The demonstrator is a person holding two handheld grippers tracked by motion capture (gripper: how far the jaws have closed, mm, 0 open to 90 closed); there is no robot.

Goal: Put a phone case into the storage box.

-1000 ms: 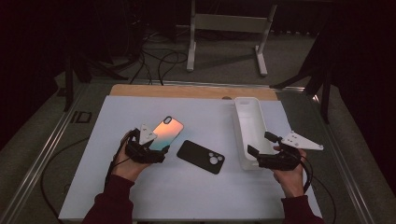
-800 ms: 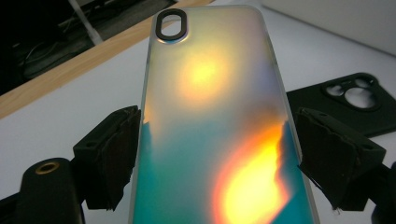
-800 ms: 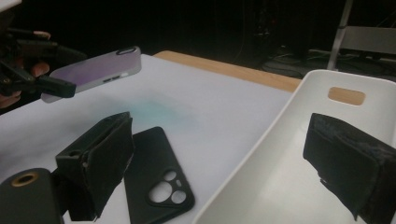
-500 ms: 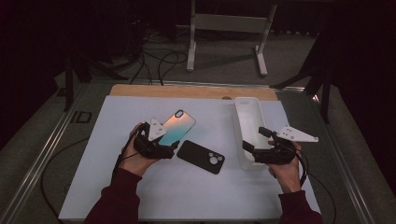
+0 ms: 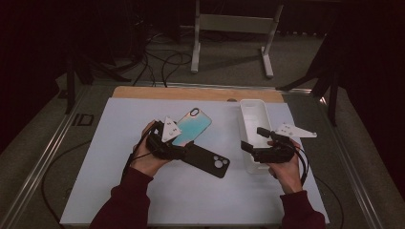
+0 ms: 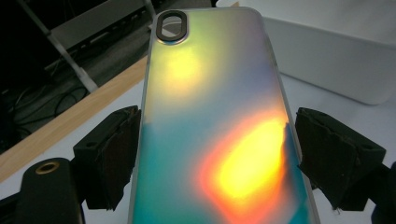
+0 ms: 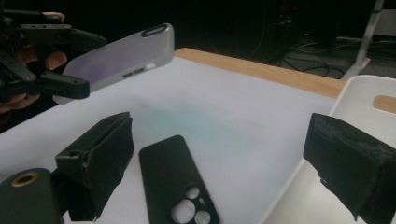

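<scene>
My left gripper (image 5: 177, 143) has lifted the iridescent glossy phone case (image 5: 192, 126) off the white counter (image 5: 119, 191), jaws clamped across its width, heading toward the white rectangular bin (image 5: 251, 125); my right gripper's (image 5: 255, 139) jaws gape empty.

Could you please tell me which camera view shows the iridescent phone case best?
The left gripper view: the iridescent phone case looms close between the pads. The high view shows it small; the right gripper view shows it side-on.

No text, label, brand, number or sign can be read on anything here.
</scene>
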